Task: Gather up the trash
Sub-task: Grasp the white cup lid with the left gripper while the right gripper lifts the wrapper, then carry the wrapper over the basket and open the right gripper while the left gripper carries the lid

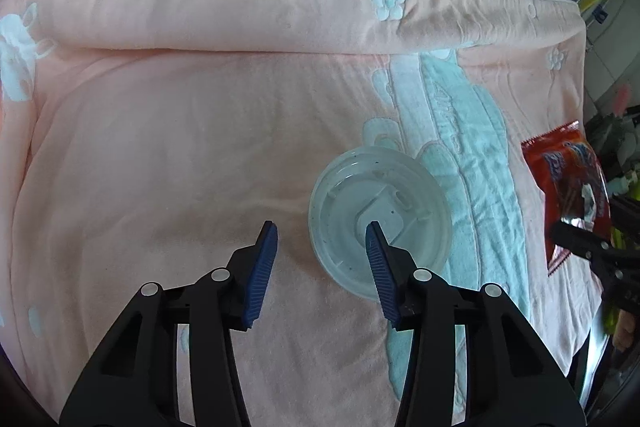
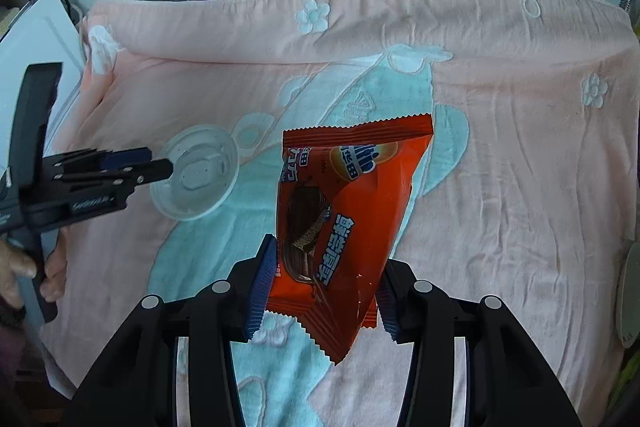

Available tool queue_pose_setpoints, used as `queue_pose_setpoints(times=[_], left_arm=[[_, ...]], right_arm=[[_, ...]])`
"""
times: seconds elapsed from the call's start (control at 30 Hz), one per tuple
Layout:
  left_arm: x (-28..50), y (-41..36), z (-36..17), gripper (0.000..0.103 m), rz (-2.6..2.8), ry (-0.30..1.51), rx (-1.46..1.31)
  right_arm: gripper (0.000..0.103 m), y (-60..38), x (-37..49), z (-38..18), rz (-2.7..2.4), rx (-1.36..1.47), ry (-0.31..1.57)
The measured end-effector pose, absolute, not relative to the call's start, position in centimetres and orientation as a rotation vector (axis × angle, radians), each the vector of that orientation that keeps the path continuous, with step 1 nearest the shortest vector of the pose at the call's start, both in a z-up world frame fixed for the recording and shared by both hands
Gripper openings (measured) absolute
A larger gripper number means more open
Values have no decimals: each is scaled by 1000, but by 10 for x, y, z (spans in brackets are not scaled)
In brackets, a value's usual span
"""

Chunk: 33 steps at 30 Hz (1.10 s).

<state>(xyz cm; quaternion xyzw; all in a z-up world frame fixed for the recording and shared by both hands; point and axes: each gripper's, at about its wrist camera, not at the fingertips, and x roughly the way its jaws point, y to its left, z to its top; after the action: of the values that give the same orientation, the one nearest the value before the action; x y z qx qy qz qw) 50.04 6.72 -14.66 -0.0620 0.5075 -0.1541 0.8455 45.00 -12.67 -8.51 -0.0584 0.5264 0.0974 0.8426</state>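
Right gripper (image 2: 324,279) jaws clamped on the red snack wrapper (image 2: 344,211), lifted off the pink towel (image 2: 500,147). Left gripper (image 1: 322,247) jaws part open, empty, one fingertip over the clear plastic lid (image 1: 380,215) lying on the towel.

The left gripper (image 1: 322,227) points steeply downward, its jaws partly open and empty. The right gripper (image 2: 326,255) points steeply down too, its jaws clamped on something. A hand (image 2: 24,271) grasps the left gripper's handle.

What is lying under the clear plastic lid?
The clear plastic lid lies flat on the pink towel, partly over its light blue pattern. The cloth shows through the plastic. What lies beneath the towel stays covered.
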Motion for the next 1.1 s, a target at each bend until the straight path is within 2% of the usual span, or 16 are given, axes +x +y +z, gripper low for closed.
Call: queue_pose_setpoints(times=[0.23,0.3,0.37,0.7,1.1], left_arm=[[506,65,-155,31,-297,1091,-138],[504,63,-155,14,-300,1091,-141],[500,62,-154,10,-285,1091,-136],[442,69,-125,4,-280,1037,-166],[324,92,-88,4,-238,986,-235]], right_arm=[[45,-131,401,-78,237,-125,1089],[45,-131,383,-74,245,-137,1083],[45,-130,373,-74,254,-138,1082],[45,-132,297,-65,337,-171,1056],[45,-130,187,-75,458,-267,1069]])
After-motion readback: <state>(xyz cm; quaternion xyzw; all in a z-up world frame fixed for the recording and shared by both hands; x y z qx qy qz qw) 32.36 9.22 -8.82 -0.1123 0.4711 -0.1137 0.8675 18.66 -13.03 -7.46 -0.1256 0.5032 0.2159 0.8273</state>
